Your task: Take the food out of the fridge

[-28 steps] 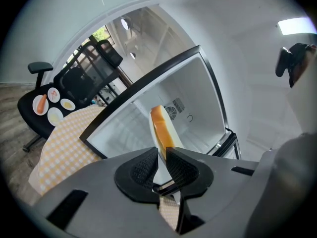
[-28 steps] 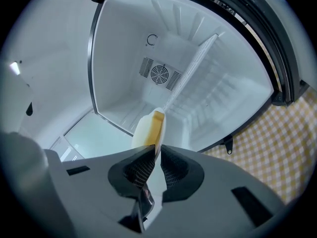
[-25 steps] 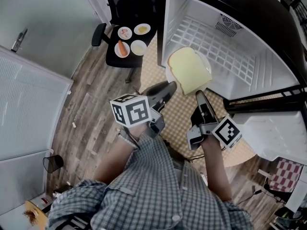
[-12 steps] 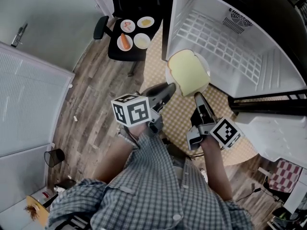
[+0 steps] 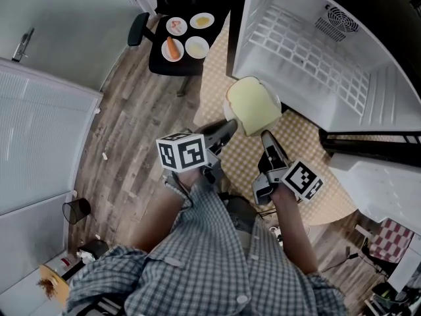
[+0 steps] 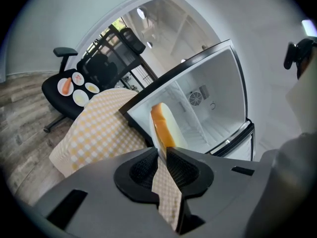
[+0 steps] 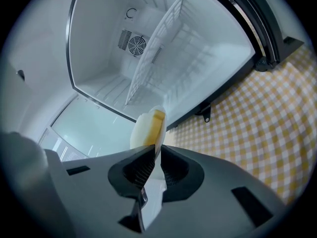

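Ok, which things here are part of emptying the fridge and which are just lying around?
Part of the job: plate, bread slice on it, open fridge, chair holding four plates of food (likely drop-off).
Lying about: checked cloth, bin on the floor.

A bench draped in a yellow-and-white checked cloth (image 5: 299, 147) carries an open fridge with a white interior (image 5: 309, 51). Beside it, on the grey-brown wood-plank floor (image 5: 131, 143), stands a black office chair (image 5: 160, 66). Its seat holds four small round white plates of food (image 5: 197, 47).
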Action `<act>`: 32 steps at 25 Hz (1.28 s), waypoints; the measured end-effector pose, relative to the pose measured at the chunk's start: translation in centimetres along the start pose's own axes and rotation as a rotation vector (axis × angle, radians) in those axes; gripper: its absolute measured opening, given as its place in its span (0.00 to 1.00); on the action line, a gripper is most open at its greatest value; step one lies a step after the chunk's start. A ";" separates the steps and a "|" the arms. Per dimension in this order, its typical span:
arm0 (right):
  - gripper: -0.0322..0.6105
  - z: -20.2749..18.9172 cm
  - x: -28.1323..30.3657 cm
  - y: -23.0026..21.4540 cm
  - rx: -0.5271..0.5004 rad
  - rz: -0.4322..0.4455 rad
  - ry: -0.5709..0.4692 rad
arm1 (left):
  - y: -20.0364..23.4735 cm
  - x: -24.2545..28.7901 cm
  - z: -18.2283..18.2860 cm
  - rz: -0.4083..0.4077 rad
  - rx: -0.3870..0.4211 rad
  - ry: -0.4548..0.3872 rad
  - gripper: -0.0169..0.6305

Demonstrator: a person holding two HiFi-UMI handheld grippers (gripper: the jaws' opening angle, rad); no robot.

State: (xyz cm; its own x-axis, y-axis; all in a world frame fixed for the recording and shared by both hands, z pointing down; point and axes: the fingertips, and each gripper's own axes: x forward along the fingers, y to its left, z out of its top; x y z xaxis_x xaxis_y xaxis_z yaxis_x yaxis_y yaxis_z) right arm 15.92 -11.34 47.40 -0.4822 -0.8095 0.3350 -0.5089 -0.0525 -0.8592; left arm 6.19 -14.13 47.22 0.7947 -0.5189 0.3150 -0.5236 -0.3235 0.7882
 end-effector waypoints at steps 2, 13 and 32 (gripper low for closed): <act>0.10 -0.7 0.5 -0.8 0.002 -0.017 0.018 | 1.1 0.0 -0.6 0.016 -0.018 0.013 0.12; 0.10 -3.8 2.4 -5.4 0.046 -0.113 0.089 | 6.0 1.2 -3.8 0.082 -0.114 0.094 0.12; 0.10 -6.4 4.1 -9.8 0.115 -0.230 0.141 | 10.3 2.2 -6.8 0.281 -0.111 0.232 0.15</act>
State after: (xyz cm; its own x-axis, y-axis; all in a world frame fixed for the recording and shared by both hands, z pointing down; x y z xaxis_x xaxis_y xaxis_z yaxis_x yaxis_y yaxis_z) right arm 14.35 -10.44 59.63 -0.4622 -0.6795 0.5698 -0.5360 -0.2979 -0.7899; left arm 4.59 -13.26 59.62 0.6801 -0.3778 0.6282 -0.7044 -0.0996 0.7028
